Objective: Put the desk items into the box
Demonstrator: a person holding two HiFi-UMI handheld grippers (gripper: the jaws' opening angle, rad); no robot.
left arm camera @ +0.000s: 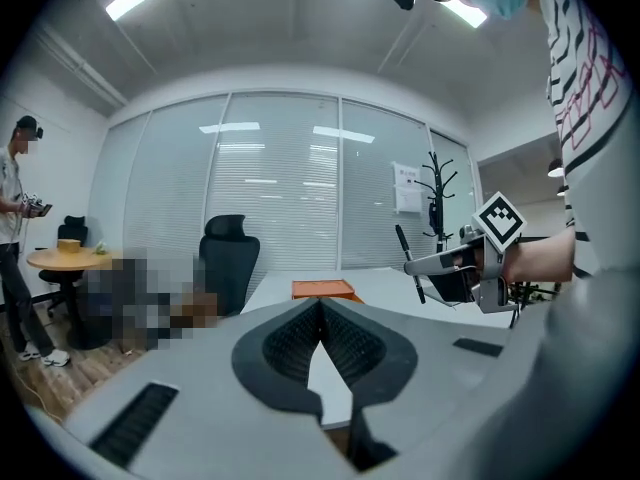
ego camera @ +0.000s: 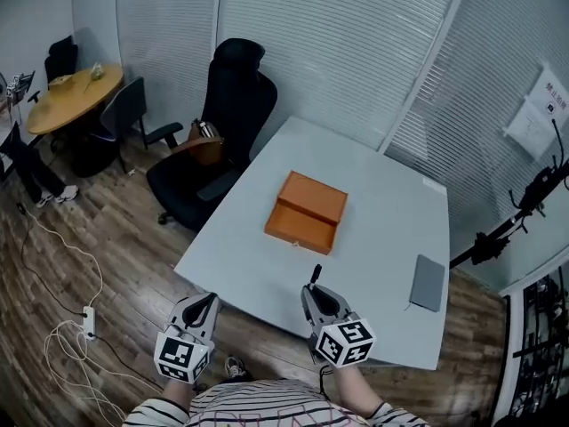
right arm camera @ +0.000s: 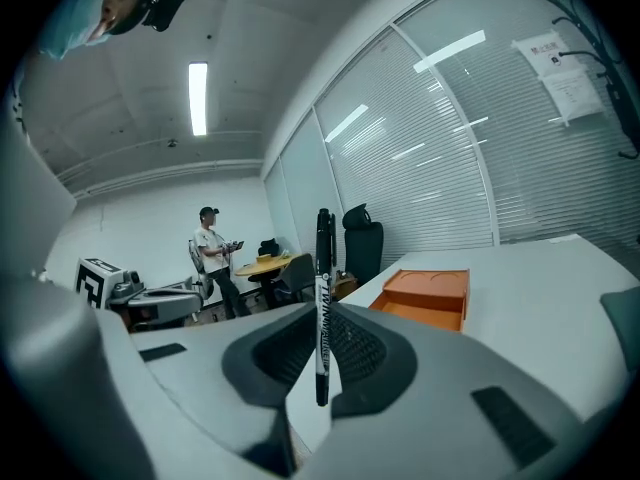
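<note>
An open orange box lies in the middle of the white table; it also shows as the orange box and the orange box in the two gripper views. My right gripper is shut on a black marker pen that stands upright between its jaws, above the table's near edge. The pen sticks up from the gripper in the head view. My left gripper hovers off the table's near left edge, jaws shut with nothing between them.
A grey notebook lies near the table's right edge. A black office chair stands at the table's far left. A round wooden table and a person are further off. Cables lie on the wooden floor.
</note>
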